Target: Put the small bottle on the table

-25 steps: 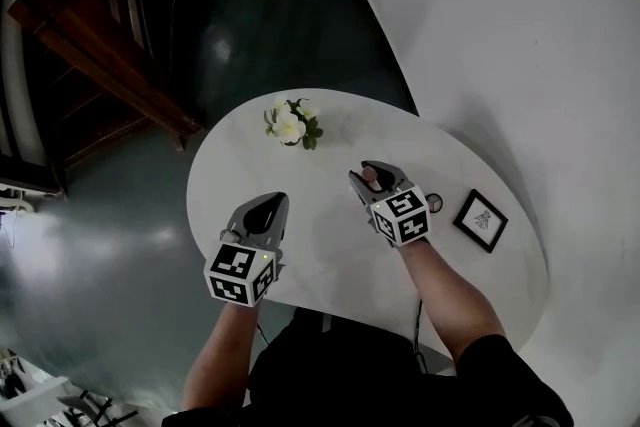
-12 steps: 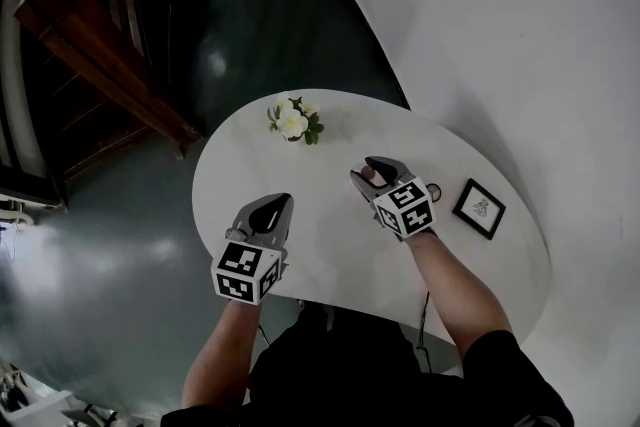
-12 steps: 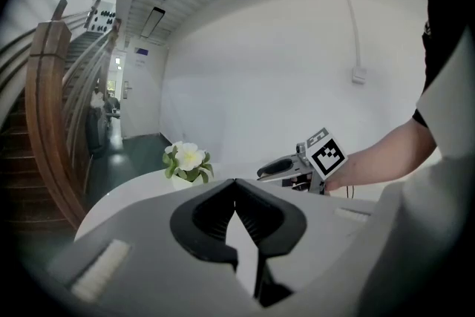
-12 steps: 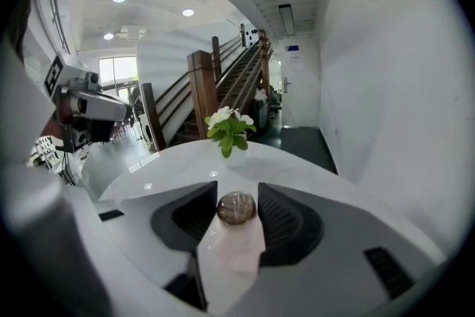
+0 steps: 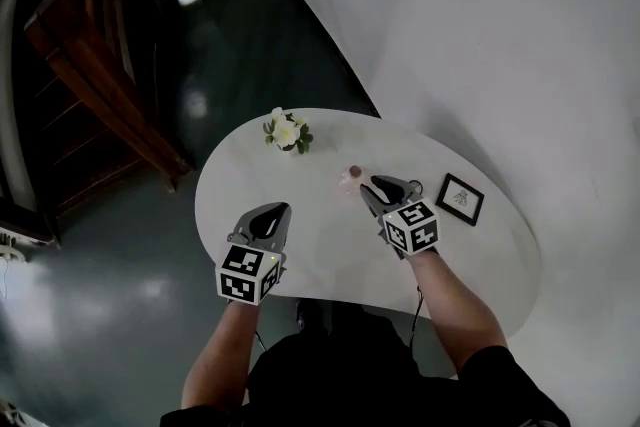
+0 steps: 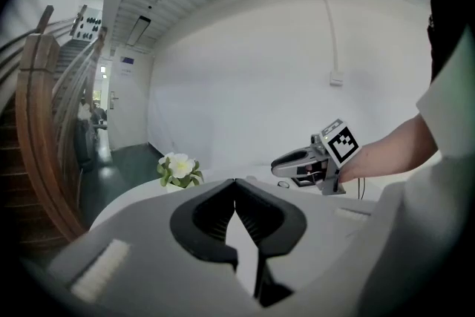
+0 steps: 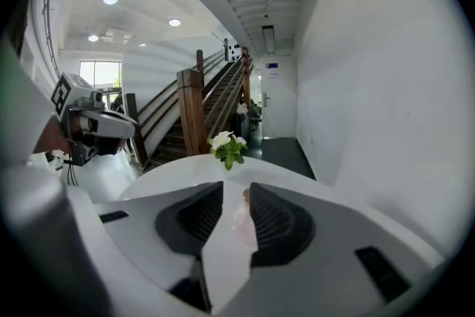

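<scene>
Small bottle upright near the middle of the tabletop, right gripper just behind it, jaws apart and just now narrowing, bottle beyond their tips, ungripped, left gripper pinched together, empty, near the front edge, flowers by the far edge, picture frame near the right edge.

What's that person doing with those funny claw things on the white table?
A person holds a gripper in each hand over the table. The small bottle stands free on it, just ahead of the right gripper, whose open jaws have just been closing a little with nothing pressed between them. The left gripper hangs shut and empty. Some flowers and a small picture frame sit off to the sides.
</scene>
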The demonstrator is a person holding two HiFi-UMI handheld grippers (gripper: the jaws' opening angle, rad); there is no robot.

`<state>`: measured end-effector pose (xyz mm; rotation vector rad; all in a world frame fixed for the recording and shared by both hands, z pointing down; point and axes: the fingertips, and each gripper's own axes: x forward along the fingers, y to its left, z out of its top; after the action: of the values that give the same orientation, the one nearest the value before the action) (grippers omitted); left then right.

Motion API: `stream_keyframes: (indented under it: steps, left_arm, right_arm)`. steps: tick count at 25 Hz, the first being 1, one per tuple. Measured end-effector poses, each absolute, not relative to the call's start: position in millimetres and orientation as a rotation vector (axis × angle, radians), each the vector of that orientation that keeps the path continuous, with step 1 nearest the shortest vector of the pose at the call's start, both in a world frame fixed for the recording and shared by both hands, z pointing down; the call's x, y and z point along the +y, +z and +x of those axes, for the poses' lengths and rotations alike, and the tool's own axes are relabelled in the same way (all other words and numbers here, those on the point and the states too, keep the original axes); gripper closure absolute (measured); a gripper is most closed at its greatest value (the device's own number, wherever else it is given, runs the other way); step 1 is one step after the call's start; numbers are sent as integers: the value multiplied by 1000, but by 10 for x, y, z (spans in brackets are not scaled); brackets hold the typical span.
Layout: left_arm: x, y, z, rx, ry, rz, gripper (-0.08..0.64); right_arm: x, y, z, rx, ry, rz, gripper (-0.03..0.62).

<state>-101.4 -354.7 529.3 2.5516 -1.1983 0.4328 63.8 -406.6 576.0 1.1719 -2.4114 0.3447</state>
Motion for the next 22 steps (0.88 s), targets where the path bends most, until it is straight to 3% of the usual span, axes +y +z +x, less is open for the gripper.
stream_keyframes:
  steps: [11,22]
  left_arm:
    - [-3346,4956,-842,-1150,407,2659,548]
    - [-3478,4481,-573,-1285,317,2661,548]
  right_arm:
    - [-3273,5159,1081,-2465,346,1314,575]
    - [-2858,4222,1889,-2595,174,1535,581]
